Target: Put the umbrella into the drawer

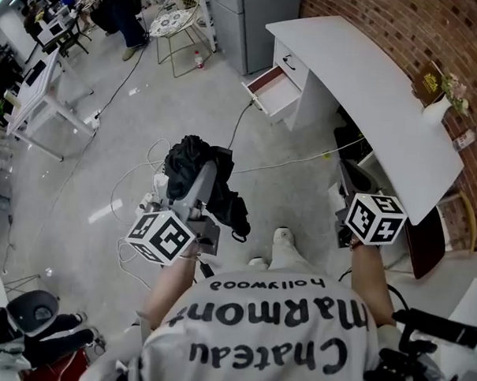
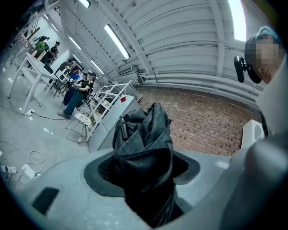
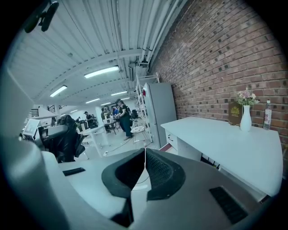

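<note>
Grey polished floor [image 1: 106, 140] fills most of the head view, with a brick wall [image 1: 372, 18] along the right and a white desk [image 1: 369, 81] standing against it. One drawer [image 1: 273, 91] of the desk is pulled out, showing a reddish inside; its back part is cut off under the desk top. A white vase [image 1: 436, 112] with flowers stands at the desk's far end.

The left gripper [image 2: 144, 173] is clamped on the umbrella [image 2: 146, 134], a black, crumpled bundle of fabric that rises out from between the pads. Its lower part sinks into the jaws and cannot be seen, and no handle can be made out. A small metal piece [image 2: 122, 128] pokes from the folds; which part it is stays unclear. The umbrella is held over the floor, well apart from the drawer.

The right gripper [image 3: 145, 155] is closed with its pad tips meeting and nothing between them. In the head view its marker cube hides the jaws. Loose cables [image 1: 136, 181] lie on the floor near the left gripper, partly covered by it. People at distant tables are too small to make out
</note>
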`<state>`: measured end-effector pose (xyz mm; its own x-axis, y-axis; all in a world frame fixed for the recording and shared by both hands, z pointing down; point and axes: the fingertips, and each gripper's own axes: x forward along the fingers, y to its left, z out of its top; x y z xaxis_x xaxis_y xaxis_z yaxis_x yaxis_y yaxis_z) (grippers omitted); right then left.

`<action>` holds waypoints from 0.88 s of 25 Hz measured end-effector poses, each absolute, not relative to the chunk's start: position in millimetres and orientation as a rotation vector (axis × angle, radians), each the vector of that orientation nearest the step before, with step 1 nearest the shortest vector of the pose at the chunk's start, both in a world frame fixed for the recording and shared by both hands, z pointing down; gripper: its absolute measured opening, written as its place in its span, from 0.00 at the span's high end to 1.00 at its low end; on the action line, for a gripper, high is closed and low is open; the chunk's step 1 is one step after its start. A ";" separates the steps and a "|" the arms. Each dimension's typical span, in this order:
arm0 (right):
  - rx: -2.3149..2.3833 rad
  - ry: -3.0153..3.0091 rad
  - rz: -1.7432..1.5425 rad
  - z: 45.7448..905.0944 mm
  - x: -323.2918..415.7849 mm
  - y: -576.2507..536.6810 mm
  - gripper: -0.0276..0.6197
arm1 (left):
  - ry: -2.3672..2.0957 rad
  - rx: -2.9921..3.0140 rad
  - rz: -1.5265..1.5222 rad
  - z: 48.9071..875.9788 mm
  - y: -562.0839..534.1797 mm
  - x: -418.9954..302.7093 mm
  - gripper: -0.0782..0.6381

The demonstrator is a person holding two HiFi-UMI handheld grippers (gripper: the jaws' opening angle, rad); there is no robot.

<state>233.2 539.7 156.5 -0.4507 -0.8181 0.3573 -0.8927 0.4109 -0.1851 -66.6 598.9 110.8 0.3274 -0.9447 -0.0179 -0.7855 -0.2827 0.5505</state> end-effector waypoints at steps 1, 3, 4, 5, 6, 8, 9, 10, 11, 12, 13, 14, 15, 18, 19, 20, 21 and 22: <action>1.509 -2.452 0.524 159.0 233.2 537.3 0.93 | -1.523 2.148 -0.479 112.8 596.6 -66.5 0.53; 1.508 -2.448 0.537 163.8 234.4 529.7 0.93 | -1.522 2.140 -0.484 115.9 589.8 -65.6 0.53; 1.510 -2.448 0.546 165.0 235.0 524.4 0.93 | -1.520 2.139 -0.492 116.3 585.6 -65.1 0.53; 1.515 -2.452 0.558 165.3 235.3 518.0 0.93 | -1.517 2.138 -0.504 115.6 580.9 -64.8 0.53; 1.521 -2.460 0.574 165.0 235.6 510.7 0.93 | -1.511 2.140 -0.519 114.2 575.6 -64.5 0.53; 1.532 -2.478 0.617 165.3 237.4 494.0 0.93 | -1.499 2.141 -0.546 111.6 563.2 -62.5 0.53; 1.532 -2.484 0.639 166.2 238.7 483.9 0.93 | -1.495 2.144 -0.557 110.7 555.7 -61.4 0.53; 1.529 -2.490 0.652 166.7 239.5 472.1 0.93 | -1.497 2.149 -0.565 109.6 547.0 -60.8 0.53; 1.522 -2.497 0.657 166.2 239.1 458.4 0.93 | -1.506 2.152 -0.569 108.1 537.4 -61.3 0.53; 1.513 -2.506 0.652 164.5 237.4 443.7 0.93 | -1.518 2.152 -0.570 106.3 527.1 -62.3 0.53; 1.504 -2.513 0.644 162.1 235.2 429.2 0.93 | -1.528 2.151 -0.567 104.6 516.5 -63.4 0.53; 1.495 -2.520 0.634 159.1 233.0 415.6 0.93 | -1.536 2.148 -0.563 102.9 505.7 -64.2 0.53; 1.486 -2.528 0.624 155.9 230.8 402.7 0.93 | -1.541 2.146 -0.561 101.3 495.0 -64.5 0.53; 1.454 -2.553 0.596 147.8 224.8 366.1 0.93 | -1.550 2.148 -0.574 95.6 465.6 -65.0 0.53; 1.445 -2.561 0.588 145.5 223.2 354.4 0.93 | -1.551 2.151 -0.581 93.0 456.4 -65.1 0.53; 1.438 -2.568 0.581 143.2 222.2 343.2 0.93 | -1.550 2.156 -0.589 90.2 447.1 -64.9 0.53; 1.432 -2.572 0.574 140.9 221.9 332.6 0.93 | -1.549 2.161 -0.596 87.6 437.9 -64.4 0.53; 1.427 -2.576 0.565 138.6 221.8 322.5 0.93 | -1.548 2.164 -0.603 85.5 428.7 -64.1 0.53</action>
